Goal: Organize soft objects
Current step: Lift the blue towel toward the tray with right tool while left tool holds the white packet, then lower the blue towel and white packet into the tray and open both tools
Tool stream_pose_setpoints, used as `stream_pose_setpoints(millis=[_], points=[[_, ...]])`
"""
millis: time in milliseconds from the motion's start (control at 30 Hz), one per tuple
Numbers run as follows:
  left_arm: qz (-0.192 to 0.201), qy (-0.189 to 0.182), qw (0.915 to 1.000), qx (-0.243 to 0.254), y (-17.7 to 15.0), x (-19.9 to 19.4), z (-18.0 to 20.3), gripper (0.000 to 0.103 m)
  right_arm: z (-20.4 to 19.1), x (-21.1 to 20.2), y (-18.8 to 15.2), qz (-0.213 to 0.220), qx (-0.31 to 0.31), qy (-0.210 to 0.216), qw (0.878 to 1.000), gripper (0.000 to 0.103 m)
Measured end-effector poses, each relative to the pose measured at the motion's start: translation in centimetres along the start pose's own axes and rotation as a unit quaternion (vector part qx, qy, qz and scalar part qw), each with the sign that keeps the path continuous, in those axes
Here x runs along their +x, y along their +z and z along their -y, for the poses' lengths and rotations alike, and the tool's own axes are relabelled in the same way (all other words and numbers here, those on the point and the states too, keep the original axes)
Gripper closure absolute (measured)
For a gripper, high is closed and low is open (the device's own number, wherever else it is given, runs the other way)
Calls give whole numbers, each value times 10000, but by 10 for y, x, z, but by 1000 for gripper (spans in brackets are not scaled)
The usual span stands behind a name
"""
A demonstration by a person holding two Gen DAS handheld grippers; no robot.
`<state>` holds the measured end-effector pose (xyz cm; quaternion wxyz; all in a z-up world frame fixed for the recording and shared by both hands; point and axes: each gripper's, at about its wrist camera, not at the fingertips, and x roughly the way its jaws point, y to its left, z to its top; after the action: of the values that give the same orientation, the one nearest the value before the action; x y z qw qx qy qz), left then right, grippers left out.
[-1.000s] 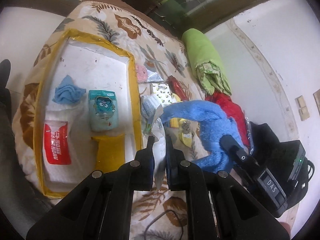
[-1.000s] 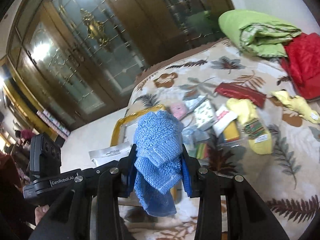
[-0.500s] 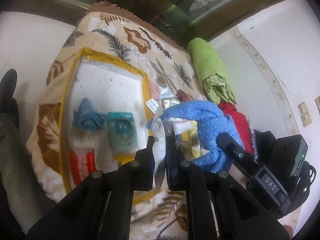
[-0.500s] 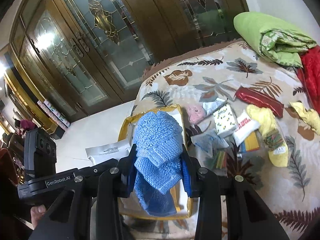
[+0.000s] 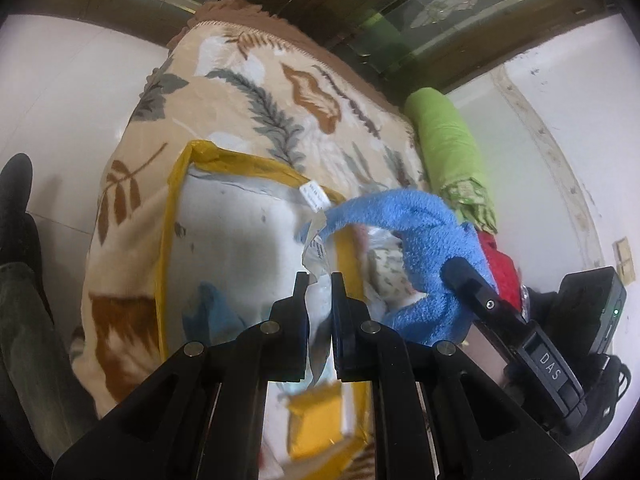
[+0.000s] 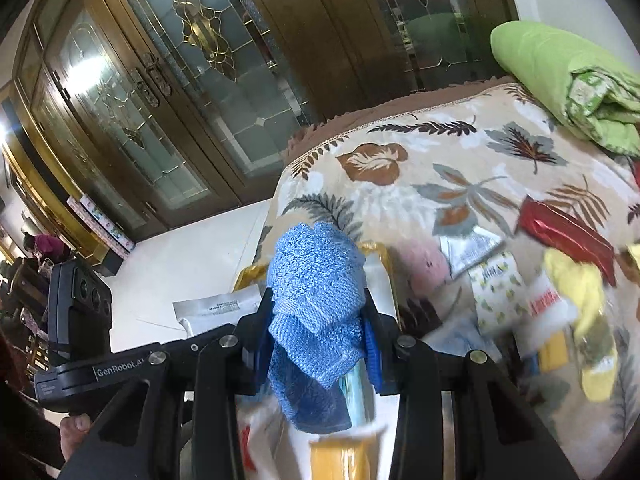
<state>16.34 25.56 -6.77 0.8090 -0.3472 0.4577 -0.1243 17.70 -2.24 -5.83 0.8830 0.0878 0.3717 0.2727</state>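
My left gripper (image 5: 319,280) is shut on a thin silvery packet (image 5: 316,236) that sticks up past its fingertips. Below it lies a flat white bag with a yellow rim (image 5: 168,240), holding a small blue cloth (image 5: 208,312) and a yellow piece (image 5: 320,420). My right gripper (image 6: 318,320) is shut on a blue knitted towel (image 6: 316,288), which bulges above the jaws and hangs down under them. In the left wrist view the same blue towel (image 5: 420,240) arches beside the packet, over the bag's right rim. The packet (image 6: 216,308) also shows in the right wrist view.
A leaf-patterned blanket (image 6: 460,168) covers the bed. On it lie a pink plush (image 6: 424,268), a red packet (image 6: 564,232), yellow items (image 6: 588,312) and patterned packets. A green quilt (image 6: 560,72) and a red cloth (image 5: 496,264) sit at the far side. A person's leg (image 5: 16,320) is at the left.
Both grippers have travelled over the yellow-rimmed bag, which now fills the lower part of both views. Each keeps its hold, the left on the packet, the right on the towel.
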Motion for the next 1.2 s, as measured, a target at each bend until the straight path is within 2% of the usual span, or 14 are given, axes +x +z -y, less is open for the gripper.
stream_pose_setpoints(millis=[200,433,600,667,700,733,800,933,1000,1067,1200], points=[[-311,128,9994,-74,5,36,-20,95,8,44,-17,-471,29,-113,9988,65],[-419,333,9985,81,-1,49,-26,94,13,61,-36,-690,-108,-335,9970,63],[-498,827,9934,615,1,56,-13,88,19,63,-40,-736,68,-218,9970,57],[-489,1144,9885,854,0,55,-6,85,19,60,-39,-684,104,-146,9975,51],[-480,1245,9868,921,0,54,-3,84,19,56,-39,-632,105,-144,9978,44],[-441,1360,9847,994,-1,53,-1,73,18,55,-37,-592,98,-139,9981,39],[-316,1543,9817,1072,-3,49,0,46,17,48,-36,-505,93,-68,9987,39],[-264,1492,9841,924,-9,38,-4,46,16,33,-38,-451,85,-33,9989,38],[100,1418,9851,963,-16,21,3,46,19,21,-43,-407,133,33,9991,38],[466,1560,9810,1057,-30,1,12,46,25,9,-48,-384,223,129,9989,38],[813,1939,9705,1183,-68,-19,33,46,52,-23,-66,-392,655,483,9959,37]])
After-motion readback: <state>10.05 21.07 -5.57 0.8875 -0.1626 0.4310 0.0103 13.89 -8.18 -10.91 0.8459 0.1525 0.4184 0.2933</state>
